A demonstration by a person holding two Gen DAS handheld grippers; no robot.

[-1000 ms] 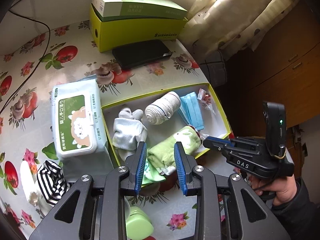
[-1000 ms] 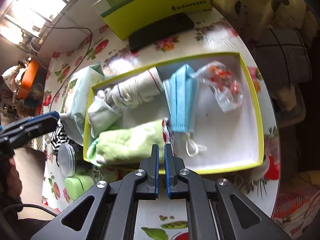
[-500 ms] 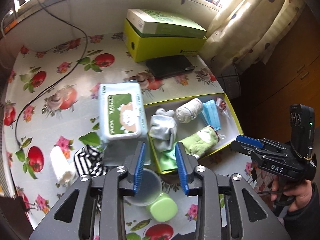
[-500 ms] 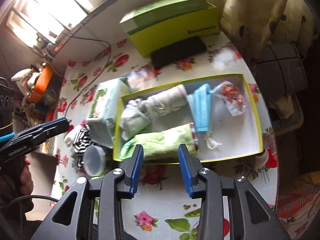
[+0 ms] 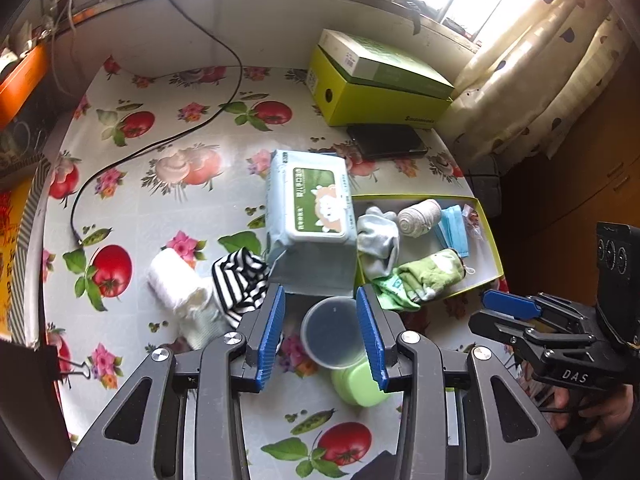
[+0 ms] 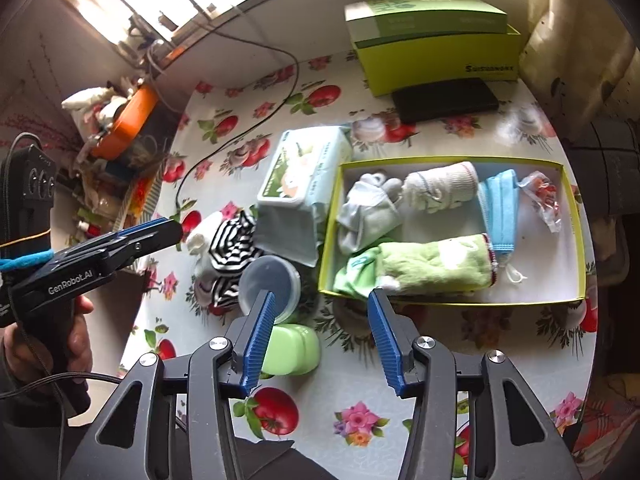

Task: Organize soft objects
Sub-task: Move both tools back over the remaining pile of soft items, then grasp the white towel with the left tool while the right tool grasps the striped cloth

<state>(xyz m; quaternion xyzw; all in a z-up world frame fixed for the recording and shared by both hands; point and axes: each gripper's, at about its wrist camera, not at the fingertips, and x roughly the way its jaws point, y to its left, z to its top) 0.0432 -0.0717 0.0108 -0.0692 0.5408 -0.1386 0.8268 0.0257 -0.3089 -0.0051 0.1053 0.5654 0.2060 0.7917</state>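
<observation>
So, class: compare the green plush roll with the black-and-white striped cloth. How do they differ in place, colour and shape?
The green plush roll lies inside the yellow-rimmed box; the striped cloth lies outside it on the tablecloth, beside the wipes pack. The roll is plain green; the cloth is black-and-white banded. The roll is a long cylinder; the cloth is a crumpled heap. Both are soft fabric, and neither is gripped.

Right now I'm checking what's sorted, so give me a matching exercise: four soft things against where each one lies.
Things:
1. green towel
2. striped cloth
3. blue masks
4. wet wipes pack

Places:
A. on the table beside the clear cup
B. against the tray's outer left wall
C. along the tray's near wall
D. in the tray, by the plastic packet

Pairs: 1-C, 2-A, 3-D, 4-B
</observation>
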